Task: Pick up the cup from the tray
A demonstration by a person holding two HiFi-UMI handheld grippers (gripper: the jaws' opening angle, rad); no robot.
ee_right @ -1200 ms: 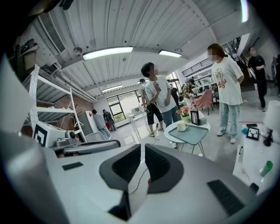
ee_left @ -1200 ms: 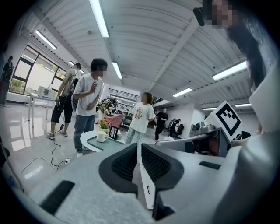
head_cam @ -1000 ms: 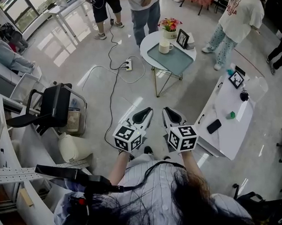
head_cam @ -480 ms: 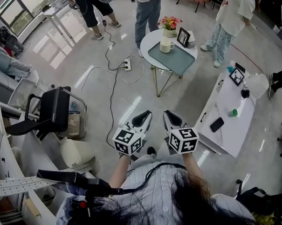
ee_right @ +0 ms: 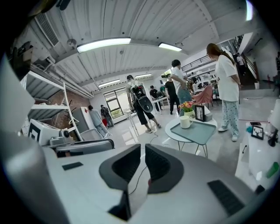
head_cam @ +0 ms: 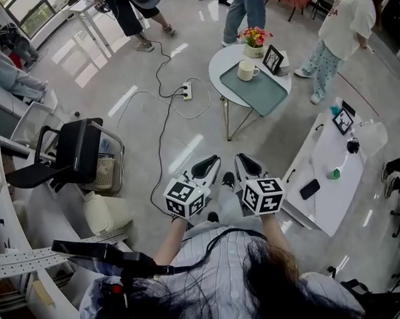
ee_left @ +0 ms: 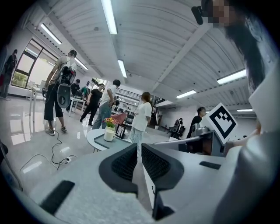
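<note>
**While both grippers hang shut and empty, the cup sits on its tray well ahead**

Where the person holds them side by side before the body, the left gripper (head_cam: 208, 164) and the right gripper (head_cam: 246, 165) point forward and slightly down over the glossy floor. Each gripper's own view shows its two dark ribbed jaws brought together. Only a thin slit is left between them, and nothing is caught in it.

Well apart from the jaws, farther ahead, stands a round white table (head_cam: 215, 75) on thin legs. A grey-green tray (head_cam: 262, 93) lies on it. The white cup (head_cam: 245, 70) stands upright at the tray's far left corner, its handle toward the right in the head view. Just behind the tray are a pot of flowers (head_cam: 254, 37) and a small framed picture (head_cam: 273, 59).

On the floor between the grippers and the round table, a power strip (head_cam: 186, 91) lies with a black cable trailing back toward the person. A long white table (head_cam: 322, 161) to the right carries a dark phone (head_cam: 310, 189) and a small green object (head_cam: 334, 173). A black chair (head_cam: 74, 150) stands to the left, and several people stand beyond the round table.
</note>
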